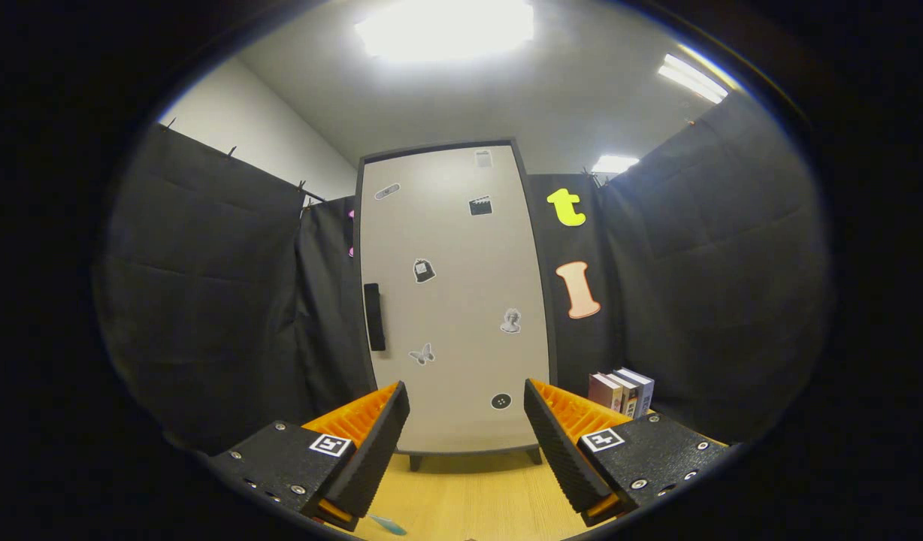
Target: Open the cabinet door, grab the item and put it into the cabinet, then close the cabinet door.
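Black-draped booth, wooden bench (469, 496). Cabinet (454, 300) shut, beyond claw (467, 421); claw apart, empty. Handle (374, 316) at door's left edge; books (623, 391) right of cabinet. Approach handle squarely, clamp mid-bar, pull along door's arc.

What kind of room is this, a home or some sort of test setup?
Likely a test booth, not a home: black cloth walls hang around a small cabinet on a wooden table, a few books beside it. The open hand-held gripper faces its shut door.

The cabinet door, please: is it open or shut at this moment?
Shut: the cabinet door lies flush in its dark frame, no interior showing. The gripper is open, apart from it.
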`<state>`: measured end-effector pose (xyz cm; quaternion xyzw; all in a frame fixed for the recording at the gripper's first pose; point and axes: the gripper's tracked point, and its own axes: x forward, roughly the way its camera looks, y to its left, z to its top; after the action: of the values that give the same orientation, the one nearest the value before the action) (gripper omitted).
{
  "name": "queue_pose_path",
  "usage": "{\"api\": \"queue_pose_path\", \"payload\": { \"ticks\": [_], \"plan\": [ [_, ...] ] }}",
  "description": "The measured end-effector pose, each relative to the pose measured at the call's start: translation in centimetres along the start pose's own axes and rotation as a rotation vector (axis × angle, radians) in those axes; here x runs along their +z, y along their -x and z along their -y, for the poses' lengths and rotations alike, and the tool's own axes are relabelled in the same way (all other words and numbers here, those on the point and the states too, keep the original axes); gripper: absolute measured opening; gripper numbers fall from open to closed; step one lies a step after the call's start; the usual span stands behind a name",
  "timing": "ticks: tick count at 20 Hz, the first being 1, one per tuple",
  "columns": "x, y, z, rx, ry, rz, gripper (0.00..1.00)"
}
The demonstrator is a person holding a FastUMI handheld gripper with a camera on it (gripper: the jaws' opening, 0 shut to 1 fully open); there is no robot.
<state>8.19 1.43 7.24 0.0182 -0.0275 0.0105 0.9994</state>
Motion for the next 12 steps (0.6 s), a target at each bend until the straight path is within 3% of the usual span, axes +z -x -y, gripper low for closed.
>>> {"api": "queue_pose_path", "payload": {
  "ticks": [12],
  "plan": [
    [2.8,-14.0,-9.0,0.107,0.033,0.037,0.95]
  ]
}}
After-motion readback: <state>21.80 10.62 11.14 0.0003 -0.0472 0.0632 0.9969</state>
